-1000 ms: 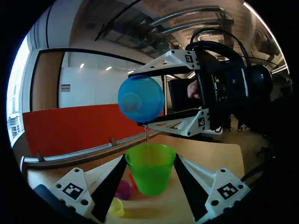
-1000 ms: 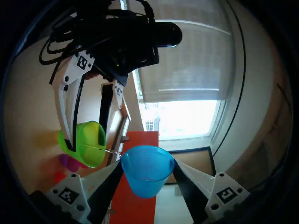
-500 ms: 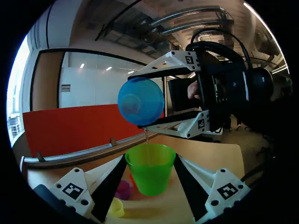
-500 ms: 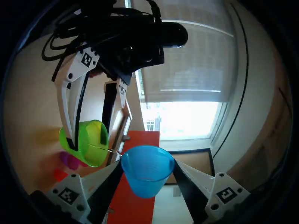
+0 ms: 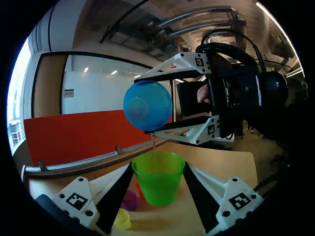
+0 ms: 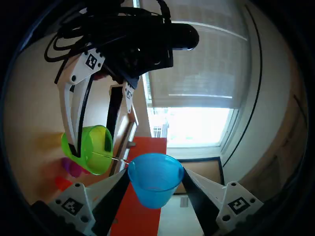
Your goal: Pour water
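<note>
In the left gripper view my left gripper (image 5: 157, 183) is shut on an upright green cup (image 5: 158, 181) held just above the wooden table (image 5: 220, 159). Above it the right gripper (image 5: 157, 103) holds a blue cup (image 5: 147, 105) tipped on its side, and a thin stream of water (image 5: 153, 142) falls from its rim into the green cup. In the right gripper view my right gripper (image 6: 155, 185) is shut on the blue cup (image 6: 154, 183). The water stream (image 6: 110, 157) runs from it to the green cup (image 6: 92, 149), which sits in the left gripper (image 6: 88, 147).
Small purple (image 5: 130, 198), yellow (image 5: 123, 218) and red (image 5: 138, 189) cups lie on the table behind the green cup. An orange wall panel (image 5: 82, 133) and a rail run along the table's far edge. A bright window (image 6: 189, 126) with a blind is in the right gripper view.
Both grippers hold nearly still. The blue cup stays tipped and the thin stream keeps running into the green cup.
</note>
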Available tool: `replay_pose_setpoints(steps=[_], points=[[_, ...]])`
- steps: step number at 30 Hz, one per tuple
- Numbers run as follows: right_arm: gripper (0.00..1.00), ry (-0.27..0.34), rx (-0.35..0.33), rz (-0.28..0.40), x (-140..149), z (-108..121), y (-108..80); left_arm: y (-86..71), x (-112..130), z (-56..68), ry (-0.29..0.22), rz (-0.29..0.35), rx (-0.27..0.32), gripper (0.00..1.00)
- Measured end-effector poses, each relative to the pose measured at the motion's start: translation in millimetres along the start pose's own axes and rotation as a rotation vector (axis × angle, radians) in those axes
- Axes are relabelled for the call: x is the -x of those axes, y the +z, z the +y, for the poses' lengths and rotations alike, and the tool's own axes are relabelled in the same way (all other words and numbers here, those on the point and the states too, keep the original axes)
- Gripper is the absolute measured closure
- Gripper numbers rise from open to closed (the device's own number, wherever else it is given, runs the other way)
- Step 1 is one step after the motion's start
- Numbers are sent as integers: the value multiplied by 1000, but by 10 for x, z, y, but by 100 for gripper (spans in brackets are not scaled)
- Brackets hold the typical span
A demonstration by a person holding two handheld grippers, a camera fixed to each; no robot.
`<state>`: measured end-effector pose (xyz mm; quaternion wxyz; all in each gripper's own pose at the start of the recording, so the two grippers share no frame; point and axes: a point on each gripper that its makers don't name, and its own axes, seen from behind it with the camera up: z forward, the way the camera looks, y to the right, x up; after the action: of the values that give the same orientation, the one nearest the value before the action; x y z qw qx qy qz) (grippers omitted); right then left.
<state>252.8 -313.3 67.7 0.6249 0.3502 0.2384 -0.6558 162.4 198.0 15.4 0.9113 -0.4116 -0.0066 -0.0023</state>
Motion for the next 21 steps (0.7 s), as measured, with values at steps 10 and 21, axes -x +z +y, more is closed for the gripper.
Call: replay_pose_setpoints(steps=[10, 21], points=[[7, -16, 1, 4, -18, 17, 10, 9, 2, 5, 1, 0, 1, 11], [7, -33, 1, 7, -49, 24, 28, 1, -5, -16, 0, 0, -3, 11]])
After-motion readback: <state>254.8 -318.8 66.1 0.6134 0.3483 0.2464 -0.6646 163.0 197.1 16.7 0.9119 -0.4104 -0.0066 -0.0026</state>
